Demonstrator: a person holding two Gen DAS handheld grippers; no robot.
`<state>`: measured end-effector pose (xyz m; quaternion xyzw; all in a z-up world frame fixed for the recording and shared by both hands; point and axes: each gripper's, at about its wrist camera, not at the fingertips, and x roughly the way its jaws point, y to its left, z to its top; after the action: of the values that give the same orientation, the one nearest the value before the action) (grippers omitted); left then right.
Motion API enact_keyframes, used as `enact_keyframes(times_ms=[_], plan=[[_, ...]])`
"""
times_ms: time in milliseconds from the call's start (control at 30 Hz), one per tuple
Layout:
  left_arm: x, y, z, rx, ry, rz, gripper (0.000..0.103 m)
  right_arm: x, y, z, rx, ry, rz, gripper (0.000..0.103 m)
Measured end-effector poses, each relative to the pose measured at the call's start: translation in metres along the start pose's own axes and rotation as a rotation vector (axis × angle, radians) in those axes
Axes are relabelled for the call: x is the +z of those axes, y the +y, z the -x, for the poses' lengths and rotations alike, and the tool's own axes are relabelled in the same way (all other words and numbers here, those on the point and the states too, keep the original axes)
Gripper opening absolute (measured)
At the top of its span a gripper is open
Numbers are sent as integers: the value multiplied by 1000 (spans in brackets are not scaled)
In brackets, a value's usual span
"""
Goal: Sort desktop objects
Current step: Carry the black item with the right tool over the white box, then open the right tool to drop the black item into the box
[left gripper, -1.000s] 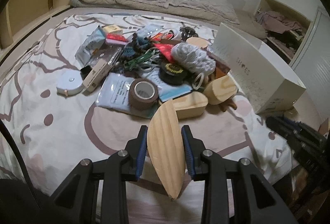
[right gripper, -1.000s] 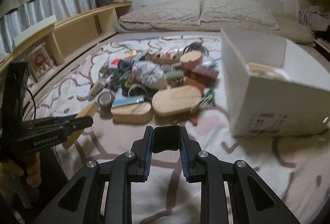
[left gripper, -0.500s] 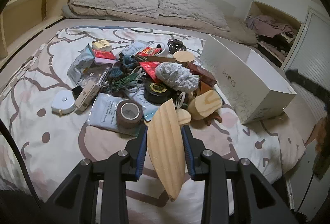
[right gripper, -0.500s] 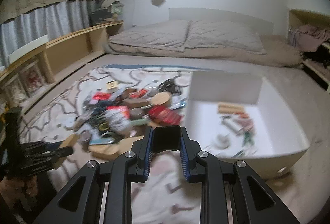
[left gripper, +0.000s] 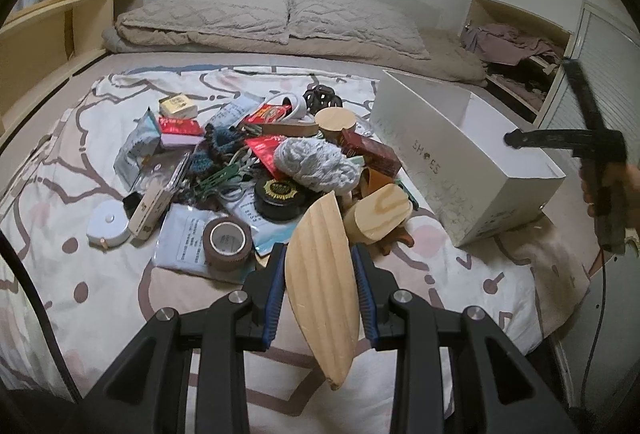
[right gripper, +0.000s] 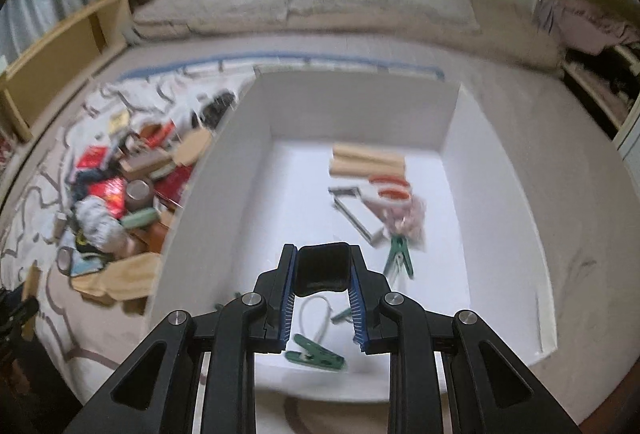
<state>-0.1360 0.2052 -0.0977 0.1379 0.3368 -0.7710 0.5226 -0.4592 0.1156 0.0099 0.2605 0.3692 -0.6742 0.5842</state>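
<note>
- The white shoebox [right gripper: 496, 194] sits at 3 o'clock of the clutter pile [left gripper: 256, 162] on the bedspread; a drop from this height may scatter the green clothespins [right gripper: 318, 356] inside.
- The left gripper [left gripper: 318, 298] clamps an oval wooden board [left gripper: 322, 286] edgewise; its smooth curved faces could let it slide out.
- The right gripper [right gripper: 322, 298], above the box, pinches a small black object [right gripper: 324, 268] at the tips, so it may twist loose.
</note>
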Motion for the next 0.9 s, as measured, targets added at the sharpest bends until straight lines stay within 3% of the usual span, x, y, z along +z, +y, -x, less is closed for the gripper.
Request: enact_keyframes(times_ms=[200, 367, 733, 900], plan=[[1, -3, -6, -9, 17, -4, 33, 5, -14, -34, 13, 148, -49, 25], [5, -7, -12, -25, 33, -11, 33, 6, -18, -48, -17, 202, -45, 25], [23, -28, -24, -96, 39, -29, 33, 5, -23, -61, -28, 252, -53, 25], [33, -38, -29, -127, 45, -40, 33, 3, -28, -54, -9, 219, -72, 25]])
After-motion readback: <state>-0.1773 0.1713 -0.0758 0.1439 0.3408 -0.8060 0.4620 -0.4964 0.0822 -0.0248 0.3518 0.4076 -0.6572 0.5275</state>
